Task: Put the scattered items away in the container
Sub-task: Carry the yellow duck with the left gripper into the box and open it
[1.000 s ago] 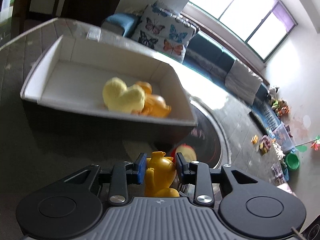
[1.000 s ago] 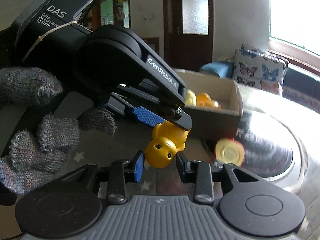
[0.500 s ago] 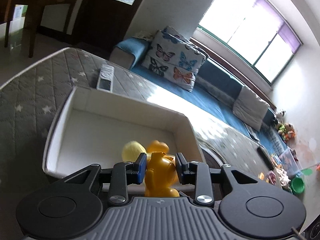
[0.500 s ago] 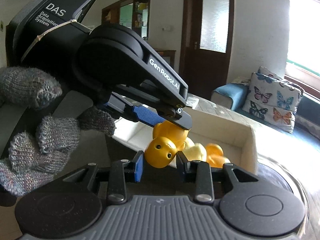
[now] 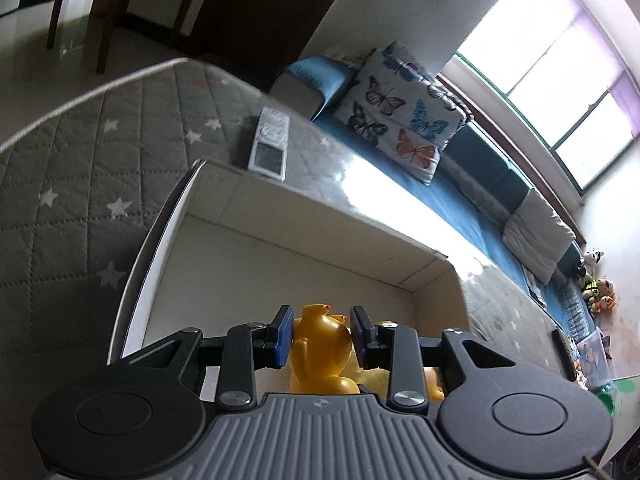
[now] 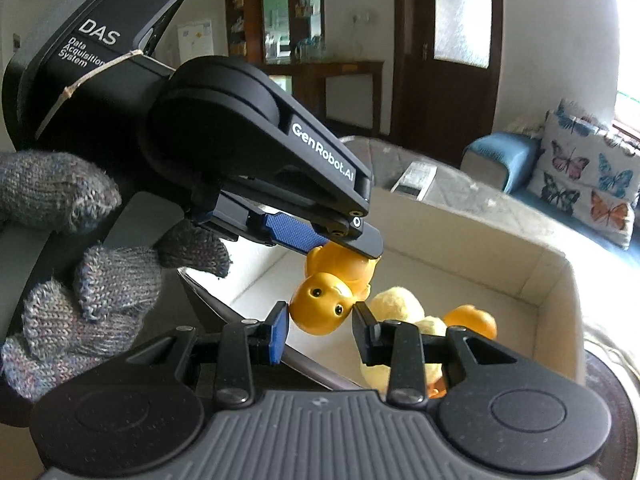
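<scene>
My left gripper (image 5: 321, 335) is shut on a yellow plastic duck (image 5: 320, 354) and holds it over the open white box (image 5: 280, 216). The right wrist view shows the left gripper (image 6: 340, 240) from the side with the duck (image 6: 326, 304) hanging head down from its jaws above the box (image 6: 556, 280). My right gripper (image 6: 320, 332) is open, its fingers on either side of the duck's head without closing on it. A pale yellow plush toy (image 6: 400, 304) and an orange toy (image 6: 472, 320) lie inside the box.
The box sits on a grey quilted surface with white stars (image 5: 80, 184). A white remote (image 5: 270, 144) lies just beyond the box's far wall. A blue sofa with a butterfly cushion (image 5: 400, 128) runs behind. A dark round tabletop (image 6: 612, 400) is at the right.
My left gripper has carried the duck up from the table and forward over the box. The right gripper has followed alongside. The view has tilted upward.
</scene>
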Available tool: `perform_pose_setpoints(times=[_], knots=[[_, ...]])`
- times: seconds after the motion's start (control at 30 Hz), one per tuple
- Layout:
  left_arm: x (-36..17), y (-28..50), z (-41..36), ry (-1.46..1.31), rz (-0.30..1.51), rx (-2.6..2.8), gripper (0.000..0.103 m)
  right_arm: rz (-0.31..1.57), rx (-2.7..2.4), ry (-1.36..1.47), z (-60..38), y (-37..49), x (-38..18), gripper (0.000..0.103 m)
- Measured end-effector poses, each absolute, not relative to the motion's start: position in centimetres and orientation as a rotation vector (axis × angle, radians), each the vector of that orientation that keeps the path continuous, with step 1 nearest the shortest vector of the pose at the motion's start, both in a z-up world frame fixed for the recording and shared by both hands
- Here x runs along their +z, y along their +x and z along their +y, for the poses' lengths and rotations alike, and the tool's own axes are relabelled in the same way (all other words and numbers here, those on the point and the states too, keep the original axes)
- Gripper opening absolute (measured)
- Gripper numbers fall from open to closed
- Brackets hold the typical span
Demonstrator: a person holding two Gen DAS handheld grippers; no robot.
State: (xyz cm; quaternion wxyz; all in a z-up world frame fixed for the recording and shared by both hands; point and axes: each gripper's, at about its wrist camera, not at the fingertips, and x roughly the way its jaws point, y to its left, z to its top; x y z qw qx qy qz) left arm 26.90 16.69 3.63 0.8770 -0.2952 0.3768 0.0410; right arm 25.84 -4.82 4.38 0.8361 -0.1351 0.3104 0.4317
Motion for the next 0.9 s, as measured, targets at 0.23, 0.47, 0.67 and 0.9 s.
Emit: perform_pose_setpoints(times=[0.23, 0.47, 0.67, 0.9], knots=[[1.8, 27.7, 17.4, -0.662, 0.822, 0.108, 0.033, 0.692, 0.919, -0.273, -4.7, 26.9, 3.5, 0.034], [0.6, 27.7, 17.8, -0.693, 0.847, 0.122, 0.03, 0.687, 0.879, -0.255, -5.7, 27.0, 3.6, 0.035], [0.6, 27.3, 17.7, -0.687, 0.847, 0.125, 0.03, 0.657, 0.851, -0.258, -6.6, 26.5, 4.3, 0.035], [1.7, 26.4, 16.7, -0.632, 0.832, 0.117, 0.031, 0.633, 0.818, -0.248, -8.4, 25.2, 5.0, 0.042]])
